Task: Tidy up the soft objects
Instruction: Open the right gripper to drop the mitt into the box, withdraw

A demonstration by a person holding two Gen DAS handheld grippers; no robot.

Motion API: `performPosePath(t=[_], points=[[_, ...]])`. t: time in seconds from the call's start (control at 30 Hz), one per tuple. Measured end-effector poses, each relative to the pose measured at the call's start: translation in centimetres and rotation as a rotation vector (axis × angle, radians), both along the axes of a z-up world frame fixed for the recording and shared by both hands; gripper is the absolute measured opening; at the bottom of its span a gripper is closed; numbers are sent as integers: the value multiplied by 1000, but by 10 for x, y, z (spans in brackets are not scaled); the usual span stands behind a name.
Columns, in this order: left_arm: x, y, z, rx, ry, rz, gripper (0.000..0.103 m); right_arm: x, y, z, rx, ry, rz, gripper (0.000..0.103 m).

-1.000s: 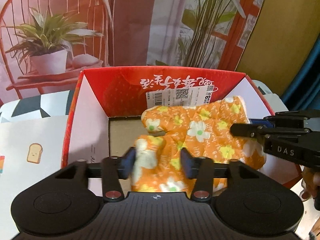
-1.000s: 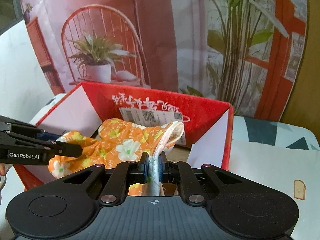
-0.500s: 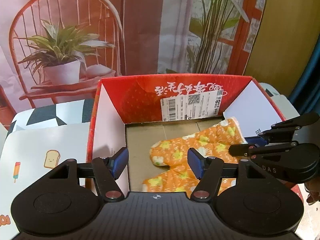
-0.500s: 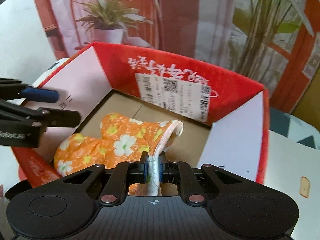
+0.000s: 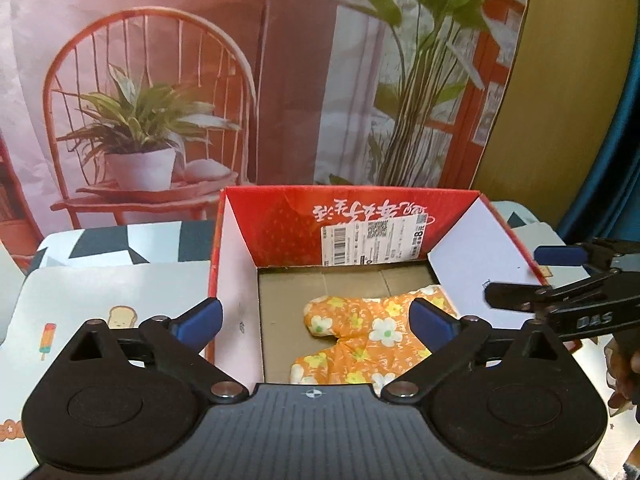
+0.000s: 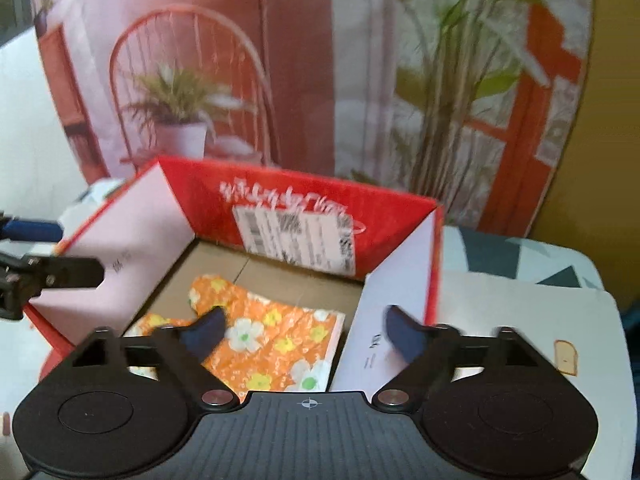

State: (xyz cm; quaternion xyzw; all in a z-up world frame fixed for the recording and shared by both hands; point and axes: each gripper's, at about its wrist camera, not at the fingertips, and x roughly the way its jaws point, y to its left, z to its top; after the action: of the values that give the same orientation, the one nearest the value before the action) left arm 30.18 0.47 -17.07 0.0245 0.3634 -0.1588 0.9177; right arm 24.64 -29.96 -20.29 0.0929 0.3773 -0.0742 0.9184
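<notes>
An orange oven mitt with white and yellow flowers [image 5: 360,340] lies flat on the cardboard floor of the red box [image 5: 280,224]; it also shows in the right wrist view [image 6: 276,344]. My left gripper [image 5: 316,320] is open and empty, held above the box's near edge. My right gripper [image 6: 304,332] is open and empty, above the mitt's cuff end. The right gripper shows at the right edge of the left wrist view [image 5: 560,280], and the left gripper at the left edge of the right wrist view [image 6: 40,256].
The red box [image 6: 304,196] has white inner side flaps and a shipping label on its far wall. It stands on a table with a cartoon-print mat [image 5: 80,300]. A printed backdrop with a chair and plants hangs behind.
Both grippers let go of the mitt, which dropped flat onto the box floor. Both opened wide and pulled back and up from the box.
</notes>
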Motion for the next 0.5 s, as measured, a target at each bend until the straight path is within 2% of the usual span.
performPosePath(t=[0.07,0.5], points=[[-7,2,5,-1,-16,7,103,-10,-3,8,24,-39,-15,103],[-62,18,27,-12,-96,64,103,-78,6,33,39,-213,-66,103]])
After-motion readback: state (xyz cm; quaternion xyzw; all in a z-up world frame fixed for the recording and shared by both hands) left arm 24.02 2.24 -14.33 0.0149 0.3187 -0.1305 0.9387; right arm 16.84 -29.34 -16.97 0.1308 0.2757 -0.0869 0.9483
